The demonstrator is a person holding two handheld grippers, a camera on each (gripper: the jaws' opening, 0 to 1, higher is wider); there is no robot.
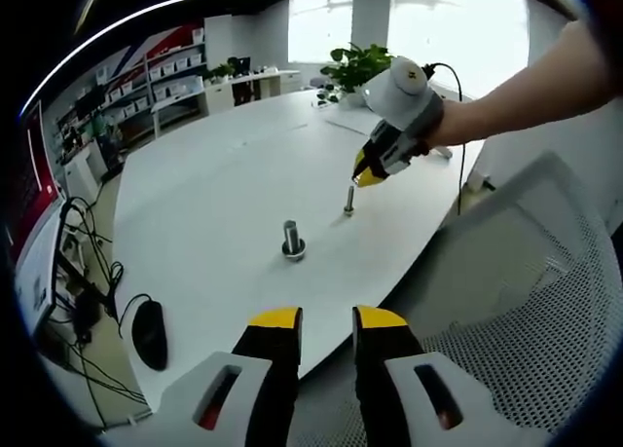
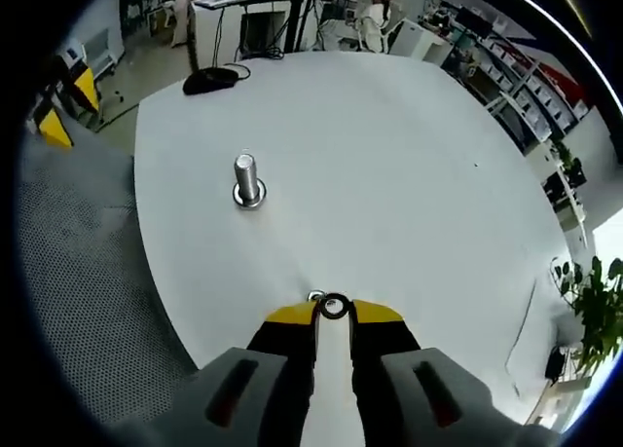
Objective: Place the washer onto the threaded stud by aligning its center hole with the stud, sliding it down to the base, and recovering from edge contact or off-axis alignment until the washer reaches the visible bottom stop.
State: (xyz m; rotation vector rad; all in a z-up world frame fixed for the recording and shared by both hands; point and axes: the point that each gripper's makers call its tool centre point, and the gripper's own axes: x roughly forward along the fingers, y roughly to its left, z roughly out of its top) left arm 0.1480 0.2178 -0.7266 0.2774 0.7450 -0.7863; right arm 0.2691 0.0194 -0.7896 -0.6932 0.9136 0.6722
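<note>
Likely to snag first on edge contact: with the washer (image 2: 333, 307) pinched at the very tips of the right claw (image 2: 333, 314), and a small bright spot at about 10 o'clock from it (probably the tip of the slim stud (image 1: 348, 201), too small to be sure), lowering now would land the rim on the stud top rather than thread the hole. Could also tilt or pop free of so shallow a grip if pressed down off-axis, then roll away across the white table (image 2: 409, 174). Worth correcting sideways before descending.

Held flat-on between the right claw's yellow tips, nearly closed on the ring, hole visible and unobstructed. Seen from the left gripper view, hovering with the right claw (image 1: 368, 174) just above the slim stud, slightly toward 1 o'clock of it, not yet over the thread.

Standing well apart at 10 o'clock in the right gripper view: a thicker stud (image 2: 247, 181) with a collar at its base, apparently not the target here.

Parted and empty at the table's near edge: the left claw (image 1: 328, 317), taking no part. Lying near the edge at 8 o'clock in the same view: a black mouse (image 1: 149, 332).
</note>
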